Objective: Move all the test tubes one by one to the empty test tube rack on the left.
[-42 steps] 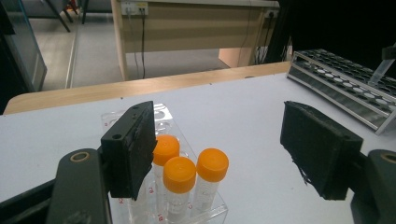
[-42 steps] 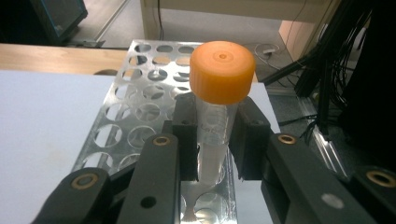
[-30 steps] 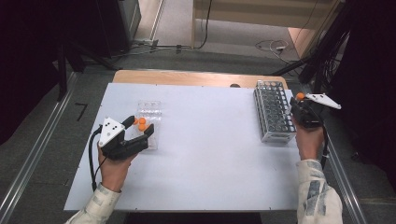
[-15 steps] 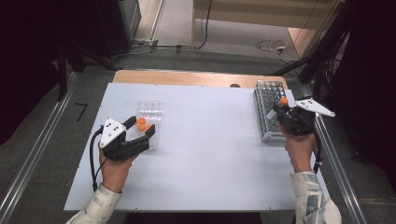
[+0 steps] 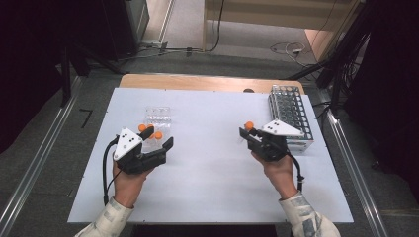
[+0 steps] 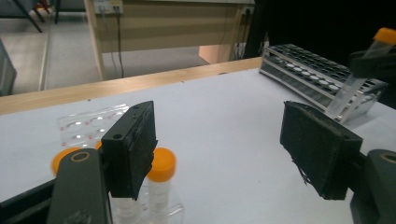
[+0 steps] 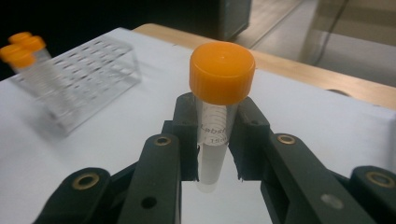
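My right gripper point(image 7: 215, 140) is shut on a clear tube with an orange cap point(image 7: 222, 72), held upright between the pads. From above, that gripper point(image 5: 248, 134) hovers right of the table's middle, with the tube's cap point(image 5: 249, 125) at its tip. My left gripper point(image 5: 159, 139) is open beside a clear plastic rack point(image 5: 159, 116) that holds a few orange-capped tubes point(image 5: 158, 134). In the left gripper view the jaws point(image 6: 224, 144) stand wide with nothing between them; one capped tube point(image 6: 161, 163) stands just behind the left pad.
A metal tube rack point(image 5: 291, 116) stands at the table's right edge, also seen in the left gripper view point(image 6: 317, 77). A wooden strip point(image 5: 207, 83) borders the white table's far side. The clear rack point(image 7: 79, 70) sits far left in the right gripper view.
My right gripper has carried the tube leftward, away from the metal rack toward the table's middle. The left gripper has stayed put.
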The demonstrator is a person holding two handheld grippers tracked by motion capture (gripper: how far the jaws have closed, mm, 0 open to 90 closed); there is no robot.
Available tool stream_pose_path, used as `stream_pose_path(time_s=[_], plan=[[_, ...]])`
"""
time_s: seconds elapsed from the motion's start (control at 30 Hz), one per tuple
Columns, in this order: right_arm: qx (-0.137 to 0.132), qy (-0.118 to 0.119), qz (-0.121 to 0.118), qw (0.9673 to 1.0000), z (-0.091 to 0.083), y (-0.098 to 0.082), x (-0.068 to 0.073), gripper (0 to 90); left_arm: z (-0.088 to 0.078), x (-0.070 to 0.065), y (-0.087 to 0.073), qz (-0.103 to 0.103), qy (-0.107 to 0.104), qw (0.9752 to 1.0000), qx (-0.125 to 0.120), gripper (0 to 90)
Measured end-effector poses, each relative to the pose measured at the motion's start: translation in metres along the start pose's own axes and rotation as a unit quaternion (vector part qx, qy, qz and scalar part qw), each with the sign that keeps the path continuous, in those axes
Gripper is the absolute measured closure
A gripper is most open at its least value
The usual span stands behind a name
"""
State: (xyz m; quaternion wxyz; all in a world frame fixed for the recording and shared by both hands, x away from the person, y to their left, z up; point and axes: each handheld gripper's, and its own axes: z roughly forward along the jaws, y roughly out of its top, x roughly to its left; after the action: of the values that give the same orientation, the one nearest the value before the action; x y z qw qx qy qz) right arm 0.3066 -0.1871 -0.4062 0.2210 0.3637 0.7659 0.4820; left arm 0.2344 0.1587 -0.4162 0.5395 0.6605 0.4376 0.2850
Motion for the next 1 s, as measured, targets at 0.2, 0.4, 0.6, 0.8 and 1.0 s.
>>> stream_pose_path(time_s=[0.2, 0.4, 0.6, 0.8, 1.0], plan=[[0.014, 0.05, -0.021, 0.9984, 0.019, -0.005, 0.037, 72.0, 0.003, -0.018, -0.002, 0.016, -0.038, 0.9991, 0.006, 28.1], [0.028, 0.089, -0.043, 0.9947, 0.038, -0.01, 0.071, 72.0, 0.006, -0.033, -0.004, 0.027, -0.077, 0.9966, 0.009, 31.5], [0.04, 0.124, -0.062, 0.9895, 0.051, -0.012, 0.097, 72.0, 0.008, -0.039, -0.007, 0.038, -0.122, 0.9917, 0.012, 44.6], [0.048, 0.145, -0.078, 0.9852, 0.057, -0.015, 0.114, 71.9, 0.012, -0.041, -0.012, 0.052, -0.128, 0.9902, 0.023, 54.4], [0.049, 0.151, -0.08, 0.9841, 0.057, -0.016, 0.118, 72.0, 0.015, -0.041, -0.016, 0.06, -0.116, 0.991, 0.031, 66.1]])
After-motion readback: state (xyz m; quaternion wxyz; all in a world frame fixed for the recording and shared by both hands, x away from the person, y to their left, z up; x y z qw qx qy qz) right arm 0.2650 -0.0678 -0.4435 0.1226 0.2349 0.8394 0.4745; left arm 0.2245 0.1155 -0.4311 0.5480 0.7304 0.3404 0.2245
